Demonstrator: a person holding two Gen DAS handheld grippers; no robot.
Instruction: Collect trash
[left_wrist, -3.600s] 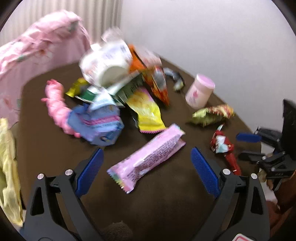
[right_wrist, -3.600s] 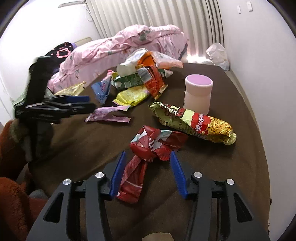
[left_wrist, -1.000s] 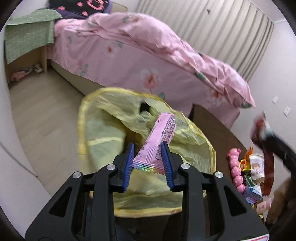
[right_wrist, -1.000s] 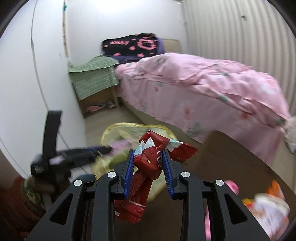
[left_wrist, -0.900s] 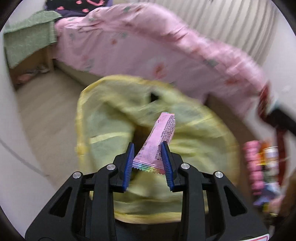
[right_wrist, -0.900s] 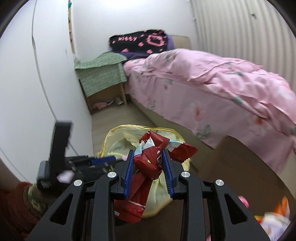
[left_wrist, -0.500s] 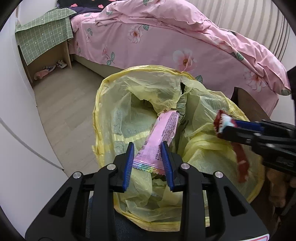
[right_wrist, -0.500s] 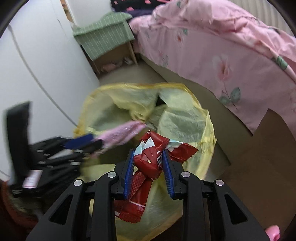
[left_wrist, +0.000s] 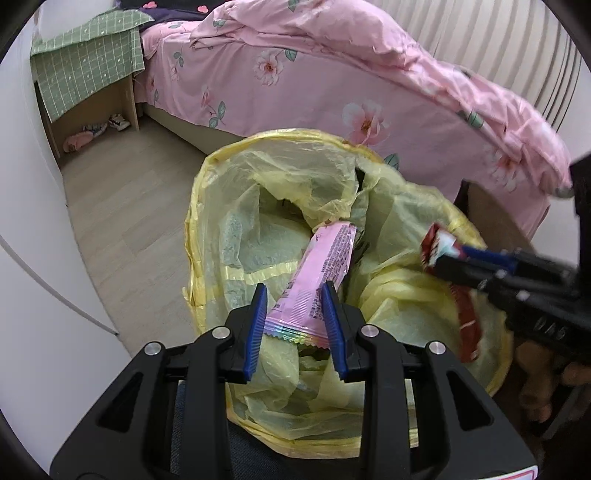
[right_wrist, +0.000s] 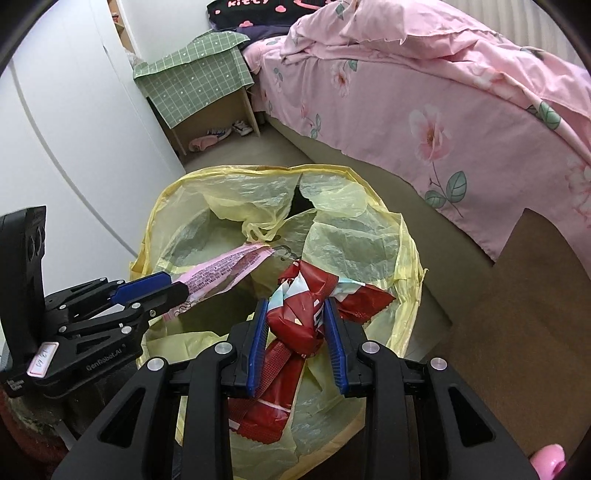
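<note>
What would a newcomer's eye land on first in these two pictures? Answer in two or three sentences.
First, the wide-open yellow trash bag on the floor beside the pink floral bed. Over its mouth, the left tool holds a pink wrapper, and the right tool clamps a crumpled red wrapper.

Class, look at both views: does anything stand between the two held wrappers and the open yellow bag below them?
Nothing visible does. The pink wrapper and red wrapper hang over the yellow bag, whose mouth gapes open beneath both.

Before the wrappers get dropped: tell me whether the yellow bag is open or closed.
Open. The yellow bag's rim is spread wide, its inside visible below the pink wrapper and red wrapper.
</note>
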